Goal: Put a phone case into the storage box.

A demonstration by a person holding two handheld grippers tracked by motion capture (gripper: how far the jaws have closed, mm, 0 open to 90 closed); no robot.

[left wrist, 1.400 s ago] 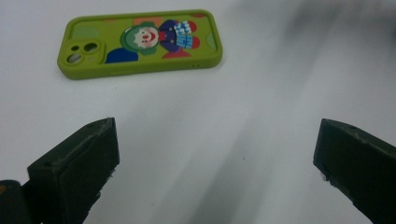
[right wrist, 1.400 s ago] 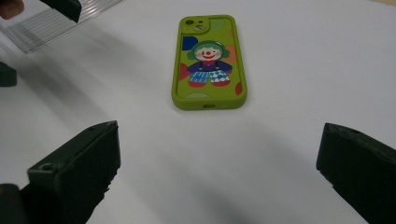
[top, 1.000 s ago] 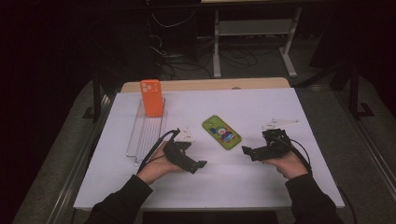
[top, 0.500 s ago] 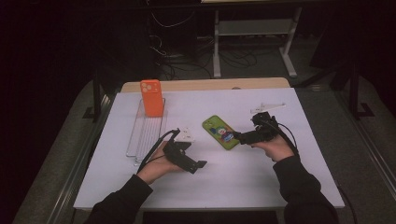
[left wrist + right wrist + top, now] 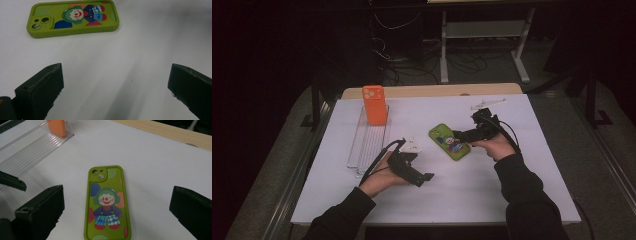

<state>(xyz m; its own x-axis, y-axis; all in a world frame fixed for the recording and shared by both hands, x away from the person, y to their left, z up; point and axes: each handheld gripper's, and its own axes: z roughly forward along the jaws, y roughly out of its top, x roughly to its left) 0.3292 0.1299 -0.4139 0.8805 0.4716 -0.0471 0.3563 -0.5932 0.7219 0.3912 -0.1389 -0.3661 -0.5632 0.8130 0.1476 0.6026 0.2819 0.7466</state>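
Observation:
A green phone case [image 5: 449, 141] with a clown picture lies flat, camera cutout away from me, in the middle of the white table [image 5: 522, 175]. My right gripper [image 5: 463, 135] is at its right edge, jaws open. In the right gripper view the green case [image 5: 107, 202] lies on the table between the open jaws of the right gripper [image 5: 117, 192], untouched. My left gripper [image 5: 421, 177] rests open near the front, left of the case. From the left gripper [image 5: 115, 68] the green case [image 5: 72, 17] lies well ahead, with bare table between the jaws.
An orange phone case [image 5: 374, 104] stands upright at the far end of a clear ribbed rack [image 5: 368, 144] at the left. The rack [image 5: 32, 150] and orange case [image 5: 57, 127] lie beyond the green case. A wooden strip [image 5: 432, 91] borders the table's far edge.
My right gripper has moved away from me and left, from the right side of the table up to the green case. The left gripper has stayed put.

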